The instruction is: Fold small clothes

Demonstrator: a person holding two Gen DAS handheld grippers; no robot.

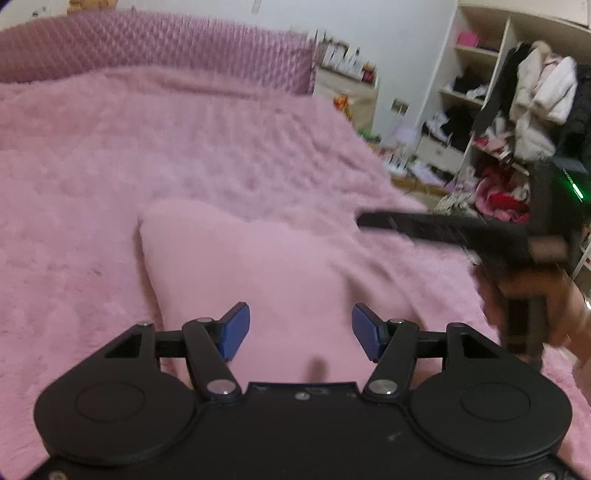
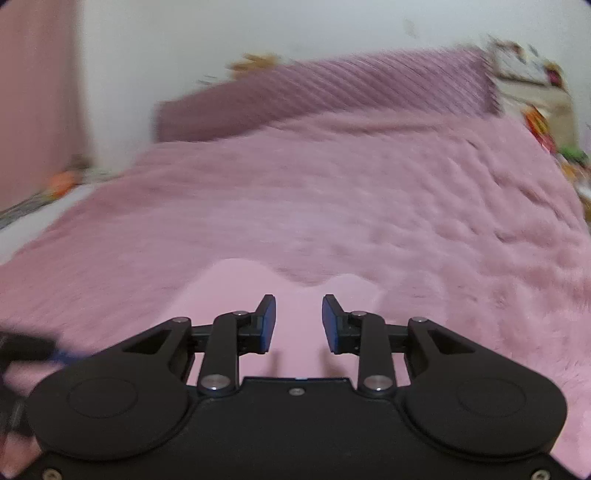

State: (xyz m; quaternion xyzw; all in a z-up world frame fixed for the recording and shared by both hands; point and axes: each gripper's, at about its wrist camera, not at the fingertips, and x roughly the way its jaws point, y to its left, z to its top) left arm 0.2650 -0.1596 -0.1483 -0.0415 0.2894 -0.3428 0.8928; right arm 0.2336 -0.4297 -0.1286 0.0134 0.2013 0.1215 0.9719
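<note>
1. Blue-padded fingers (image 1: pixel 236 332) of the left gripper (image 1: pixel 301 330) stand wide apart with nothing between them; they hover just above a smooth pink garment (image 1: pixel 258 273).
2. Fingers (image 2: pixel 269 325) of the right gripper (image 2: pixel 299 323) stand at a narrower gap, also with nothing pinched, over the same pale pink cloth (image 2: pixel 295 295).
3. From the left wrist, the right gripper (image 1: pixel 443 229) shows as a blurred black shape at the right, above the bed's edge, with a hand (image 1: pixel 535 302) behind it and a green light on its body.
4. From the right wrist, a dark blur with a trace of blue at the lower left edge is the left gripper (image 2: pixel 33 350).
5. That garment lies flat on the near part of the bed, smoother and paler than what it rests on; its far edge makes a rounded outline.
6. It lies on a fluffy pink blanket (image 1: pixel 184 147) that covers the bed.
7. At the far end stands a quilted mauve headboard (image 1: pixel 147 48) against a white wall (image 2: pixel 258 33).
8. Right of the bed is a low cabinet (image 1: pixel 347 92) with small bottles on top.
9. Further right, open shelves (image 1: pixel 476 74) are crowded with clothes, and coats (image 1: pixel 543 96) hang in front of them.
10. A pink curtain (image 2: pixel 37 92) hangs at the left in the right wrist view.
</note>
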